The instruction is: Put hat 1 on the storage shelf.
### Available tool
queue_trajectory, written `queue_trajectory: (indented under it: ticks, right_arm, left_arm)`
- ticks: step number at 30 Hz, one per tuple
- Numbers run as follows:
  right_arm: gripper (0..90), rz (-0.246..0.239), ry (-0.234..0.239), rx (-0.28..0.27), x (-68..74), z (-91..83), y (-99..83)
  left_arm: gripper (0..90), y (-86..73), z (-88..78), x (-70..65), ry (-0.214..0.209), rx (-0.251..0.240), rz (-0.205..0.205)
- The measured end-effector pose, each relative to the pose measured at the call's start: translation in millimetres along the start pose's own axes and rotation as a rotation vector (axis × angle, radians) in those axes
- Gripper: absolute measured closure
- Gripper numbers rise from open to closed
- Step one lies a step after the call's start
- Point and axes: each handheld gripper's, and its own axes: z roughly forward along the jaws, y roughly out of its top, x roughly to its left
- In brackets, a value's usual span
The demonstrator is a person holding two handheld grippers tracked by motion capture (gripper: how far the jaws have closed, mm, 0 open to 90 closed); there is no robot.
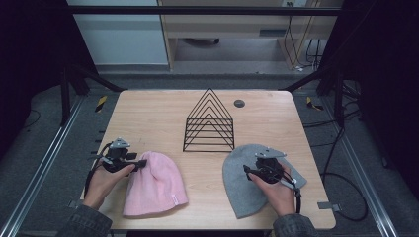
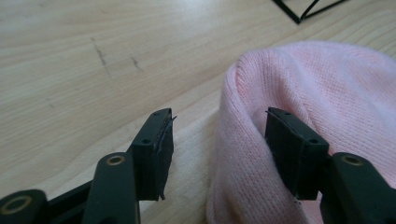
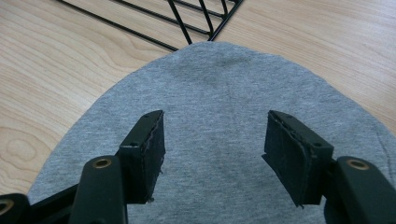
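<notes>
Two beanies flat on the wood table [image 1: 148,106], one per hand. Pink beanie [image 1: 154,183] sits front-left, crown twd the far side, opening twd me w/ a small tag on the cuff. Grey beanie [image 1: 247,177] is front-right, just below the black wire rack [image 1: 209,121], which stands upright mid-table, well clear of both hats.

L gripper [image 1: 142,163] is at the pink hat's left edge, up near the crown. In the left gripper view a raised fold of pink knit [image 2: 243,140] sits between the jaws: the right-hand pad is against the fabric, the left-hand pad stands off it w/ bare table showing in the gap. So jaws half-spread, straddling the fold, not pinching yet.

R gripper [image 1: 248,171] is over the middle of the grey hat, jaws pointing twd the rack. In the right gripper view jaws are spread w/ flat grey fabric [image 3: 215,121] under and between them, nothing bunched up, no grip.

My read: both hands placed to pick each hat up by a pinch of cloth. L goes for the edge because a fold is easier to grab; R is mid-panel, likely needs to press down to gather fabric.
</notes>
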Motion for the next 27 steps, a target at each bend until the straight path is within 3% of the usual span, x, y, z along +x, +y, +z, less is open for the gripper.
queue_trajectory:
  ticks: [2,5,10,15,20,27]
  right_arm:
    - [37.5,-0.004,0.000,0.003,0.5,0.1,-0.2]
    - [36.7,-0.007,0.001,0.002,1.3,0.1,0.2]
    - [35.6,-0.005,0.002,0.008,0.8,1.0,0.2]
    - [35.5,-0.006,0.005,0.007,1.8,2.0,0.7]
    - [35.3,-0.012,0.009,0.006,2.2,4.3,1.3]
    - [34.9,-0.008,0.011,-0.002,2.0,5.6,2.4]
  left_arm:
    - [45.6,0.2,4.4,-1.7,-0.005,0.022,-0.005]
    - [57.9,1.1,4.7,-6.1,-0.043,0.029,0.015]
    - [66.2,1.0,7.9,-9.7,-0.073,0.060,0.016]
    - [76.7,2.7,7.0,-12.8,-0.061,0.076,0.015]
    - [78.8,4.0,2.7,-15.7,-0.033,0.049,0.013]
    - [79.8,7.9,-8.6,-25.4,-0.016,-0.021,0.047]
